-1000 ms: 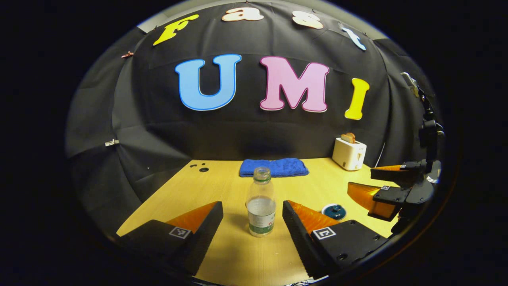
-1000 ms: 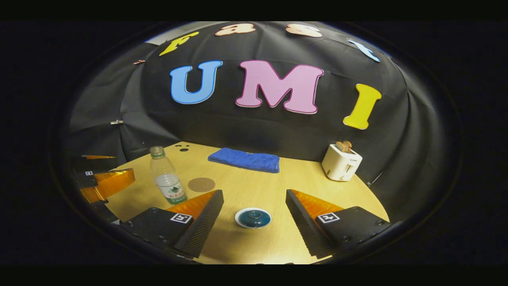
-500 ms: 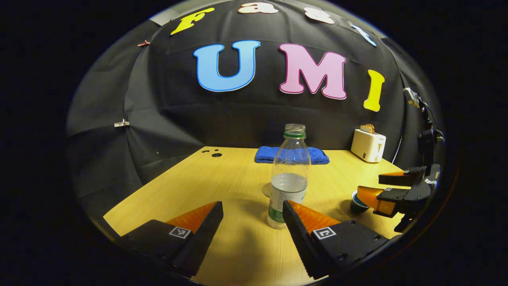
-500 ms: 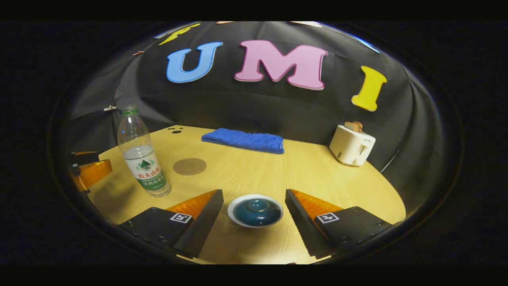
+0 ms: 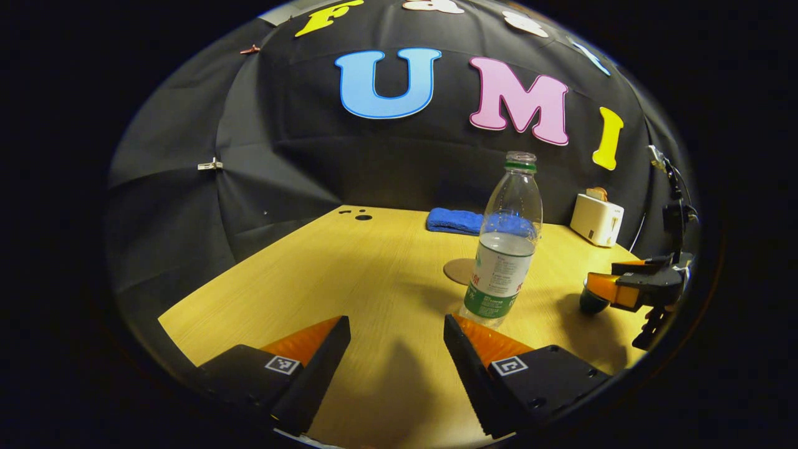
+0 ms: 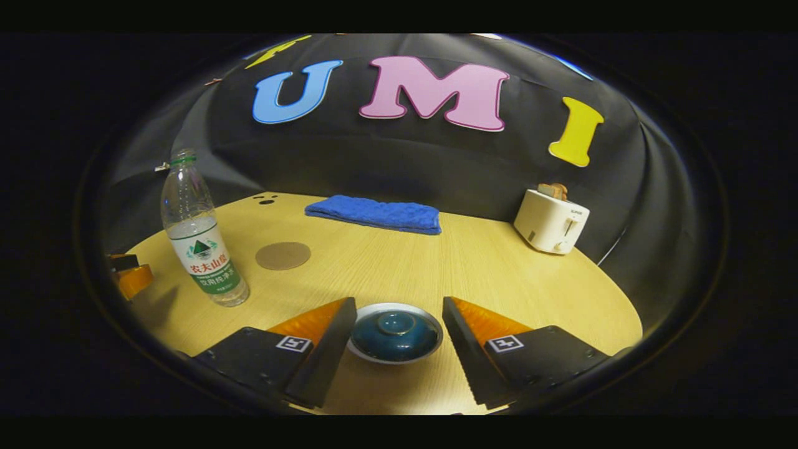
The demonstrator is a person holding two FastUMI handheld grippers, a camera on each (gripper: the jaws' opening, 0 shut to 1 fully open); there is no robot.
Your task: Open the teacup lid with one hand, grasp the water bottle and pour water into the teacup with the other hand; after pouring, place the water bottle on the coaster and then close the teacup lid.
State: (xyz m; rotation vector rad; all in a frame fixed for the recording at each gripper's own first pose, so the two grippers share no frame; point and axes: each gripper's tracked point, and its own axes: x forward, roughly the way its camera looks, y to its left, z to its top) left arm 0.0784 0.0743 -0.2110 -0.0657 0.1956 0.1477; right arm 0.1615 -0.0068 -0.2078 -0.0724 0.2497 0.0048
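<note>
Right hand-held gripper [image 6: 394,324], fingers apart, flanks the teacup lid [image 6: 395,328], which sits on the teacup between them, not yet clamped. Left hand-held gripper [image 5: 397,340], also spread and empty, stands low over the tabletop [image 5: 349,274]; the uncapped water bottle [image 5: 504,249] is upright just ahead of its right finger, not between the two. The coaster [image 6: 283,255] lies bare beyond the bottle. Judged progress: approach only; lid removal, pouring, bottle placement and re-lidding all remain.

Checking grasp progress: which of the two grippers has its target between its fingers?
The right gripper: the lidded teacup sits between its open fingers. The left gripper has the water bottle off to its right.
</note>
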